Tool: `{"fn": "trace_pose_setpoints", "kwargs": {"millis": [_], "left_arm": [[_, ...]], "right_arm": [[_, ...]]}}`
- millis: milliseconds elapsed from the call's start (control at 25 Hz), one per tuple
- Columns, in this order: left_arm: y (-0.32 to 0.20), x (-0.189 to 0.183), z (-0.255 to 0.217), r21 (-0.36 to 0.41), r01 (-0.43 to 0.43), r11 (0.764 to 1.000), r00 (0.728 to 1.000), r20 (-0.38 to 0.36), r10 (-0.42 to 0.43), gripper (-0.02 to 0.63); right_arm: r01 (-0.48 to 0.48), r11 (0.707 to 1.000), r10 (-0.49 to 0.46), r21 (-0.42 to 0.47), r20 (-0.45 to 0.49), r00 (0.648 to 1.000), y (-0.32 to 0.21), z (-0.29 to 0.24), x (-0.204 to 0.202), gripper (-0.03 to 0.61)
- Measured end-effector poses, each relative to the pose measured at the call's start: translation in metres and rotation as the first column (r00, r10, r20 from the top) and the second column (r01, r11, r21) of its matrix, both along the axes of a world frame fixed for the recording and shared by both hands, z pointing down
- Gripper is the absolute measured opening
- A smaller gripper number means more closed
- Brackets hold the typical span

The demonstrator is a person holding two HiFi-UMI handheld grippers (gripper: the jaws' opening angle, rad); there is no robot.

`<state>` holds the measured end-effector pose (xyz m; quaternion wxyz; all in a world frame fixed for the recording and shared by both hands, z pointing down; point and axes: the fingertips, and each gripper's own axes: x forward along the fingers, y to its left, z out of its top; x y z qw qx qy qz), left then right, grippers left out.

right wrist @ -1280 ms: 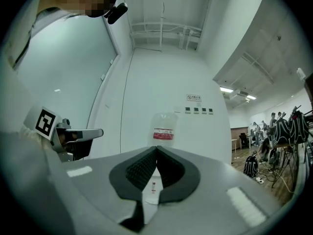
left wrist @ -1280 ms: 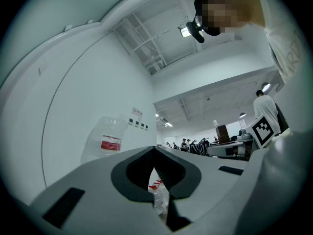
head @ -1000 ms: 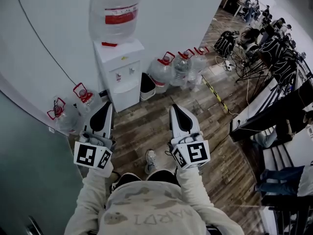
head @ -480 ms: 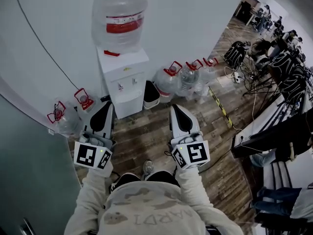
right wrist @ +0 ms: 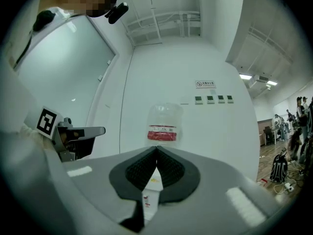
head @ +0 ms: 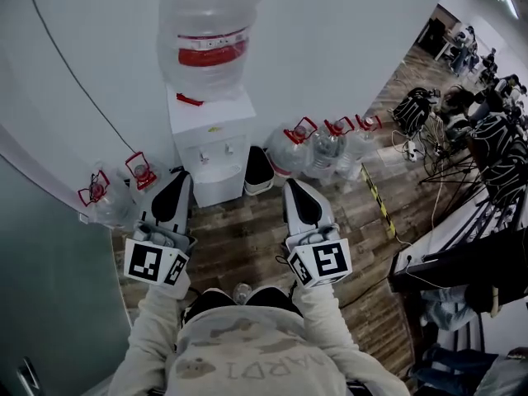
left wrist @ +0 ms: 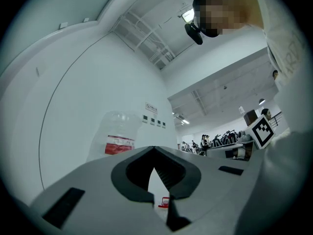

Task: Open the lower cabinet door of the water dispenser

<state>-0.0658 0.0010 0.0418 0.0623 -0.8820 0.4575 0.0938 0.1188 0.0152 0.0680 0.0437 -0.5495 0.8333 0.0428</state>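
Note:
The white water dispenser (head: 210,134) stands against the wall with a big clear bottle (head: 210,35) on top. Its lower cabinet door (head: 221,188) faces me and looks closed. My left gripper (head: 177,177) is held out just left of the dispenser's base, apart from it, jaws shut and empty. My right gripper (head: 292,185) is to the right of the base, also shut and empty. In the left gripper view the bottle (left wrist: 120,136) shows above the closed gripper (left wrist: 154,149). In the right gripper view the bottle (right wrist: 164,124) sits straight ahead over the closed gripper (right wrist: 156,149).
A black bin (head: 260,170) and three water bottles (head: 322,148) stand right of the dispenser, two more bottles (head: 124,180) left. A glass partition (head: 49,287) is at the left. Yellow-black floor tape (head: 379,200), cables, desks and people (head: 487,130) fill the right.
The dispenser has come closer and lower in the head view as the person walked toward it. Both grippers were carried forward together and stayed shut.

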Motion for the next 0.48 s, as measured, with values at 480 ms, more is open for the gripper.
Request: {"fn": "trace_pose_setpoints", "kwargs": {"millis": [480], "left_arm": [[-0.026, 0.018, 0.009, -0.018, 0.057, 0.998, 0.998, 0.026, -0.057, 0.003]], "right_arm": [[0.054, 0.998, -0.053, -0.025, 0.038, 0.998, -0.040, 0.018, 0.019, 0.009]]}}
